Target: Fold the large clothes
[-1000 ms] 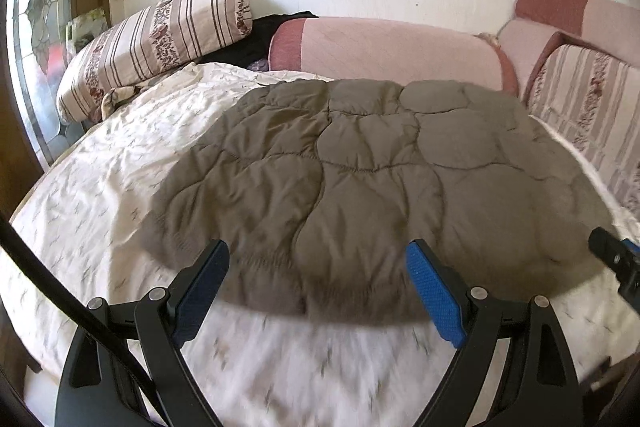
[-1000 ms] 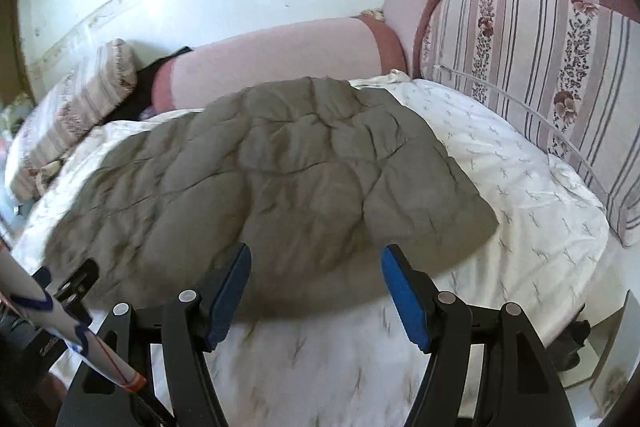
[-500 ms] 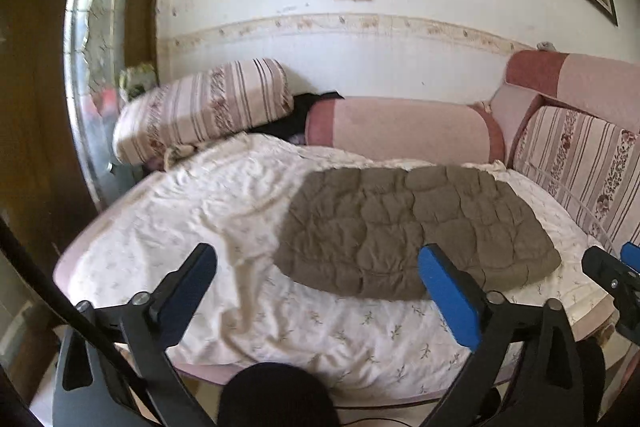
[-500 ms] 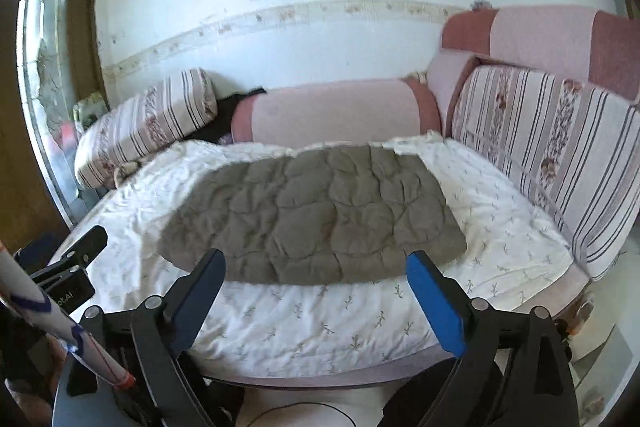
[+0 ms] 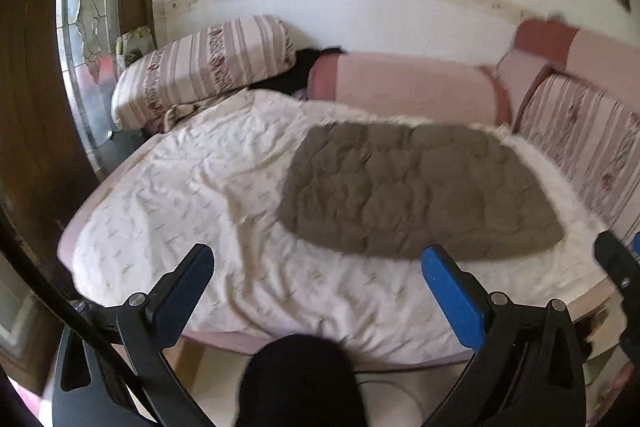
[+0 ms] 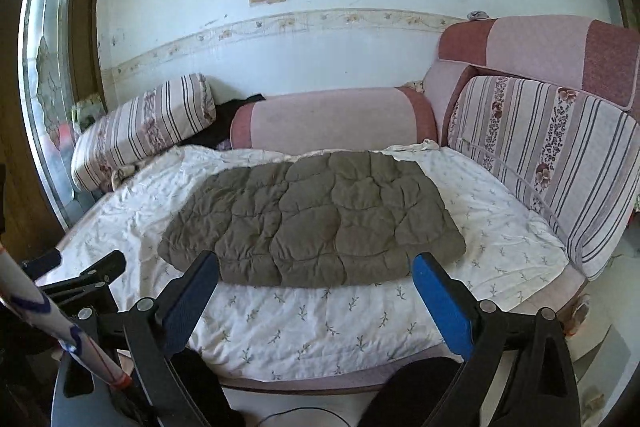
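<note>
Right wrist view: a folded grey quilted jacket (image 6: 316, 223) lies flat mid-bed on the white sprigged sheet (image 6: 320, 327), pink bolster (image 6: 332, 123) behind it. Right gripper (image 6: 316, 303) opening, left gripper (image 5: 316, 291) wide, both empty.

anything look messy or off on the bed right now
Nothing serious. The olive quilted jacket lies folded flat on the floral sheet. The sheet is wrinkled and bunched at its far left corner by the striped bolster, and something dark is stuffed behind it.
</note>
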A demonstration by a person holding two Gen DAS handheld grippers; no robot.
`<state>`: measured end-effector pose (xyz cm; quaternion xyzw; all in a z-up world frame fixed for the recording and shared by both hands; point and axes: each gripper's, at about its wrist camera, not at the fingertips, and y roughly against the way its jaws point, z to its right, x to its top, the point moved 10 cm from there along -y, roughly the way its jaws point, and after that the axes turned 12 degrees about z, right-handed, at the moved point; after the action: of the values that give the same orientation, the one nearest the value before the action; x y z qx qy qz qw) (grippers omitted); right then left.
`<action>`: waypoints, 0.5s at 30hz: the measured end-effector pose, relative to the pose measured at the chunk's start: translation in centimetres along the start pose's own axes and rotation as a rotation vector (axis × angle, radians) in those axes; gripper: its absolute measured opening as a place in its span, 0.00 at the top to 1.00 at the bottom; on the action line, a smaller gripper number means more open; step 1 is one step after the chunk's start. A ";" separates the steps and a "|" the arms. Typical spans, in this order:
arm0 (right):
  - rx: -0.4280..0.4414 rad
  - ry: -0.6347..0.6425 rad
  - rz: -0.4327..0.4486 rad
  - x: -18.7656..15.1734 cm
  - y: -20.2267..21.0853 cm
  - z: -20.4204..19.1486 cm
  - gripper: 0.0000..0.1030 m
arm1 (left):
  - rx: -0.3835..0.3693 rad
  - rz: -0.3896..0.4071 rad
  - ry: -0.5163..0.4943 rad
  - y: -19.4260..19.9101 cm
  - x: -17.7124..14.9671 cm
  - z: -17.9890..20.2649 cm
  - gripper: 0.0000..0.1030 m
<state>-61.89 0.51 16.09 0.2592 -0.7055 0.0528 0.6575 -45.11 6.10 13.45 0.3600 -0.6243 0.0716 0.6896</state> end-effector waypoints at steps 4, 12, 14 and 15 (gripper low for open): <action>0.007 0.001 -0.041 -0.8 -1.9 -0.4 0.03 | 0.067 -0.051 -0.028 -1.8 -1.0 -1.0 0.00; 0.013 0.052 -0.047 -1.2 -5.0 -1.7 0.03 | 0.096 -0.072 -0.050 -4.8 -1.3 -1.6 0.00; 0.004 0.061 -0.054 -1.5 -5.6 -1.6 0.03 | 0.081 -0.076 -0.063 -5.4 -1.4 -1.1 0.00; -0.005 0.058 -0.056 -1.6 -5.8 -1.4 0.03 | 0.077 -0.073 -0.071 -5.6 -1.4 -0.9 0.00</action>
<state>-58.04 -3.44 13.21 0.2756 -0.6787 0.0404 0.6796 -41.61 2.98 9.93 0.4113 -0.6315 0.0575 0.6548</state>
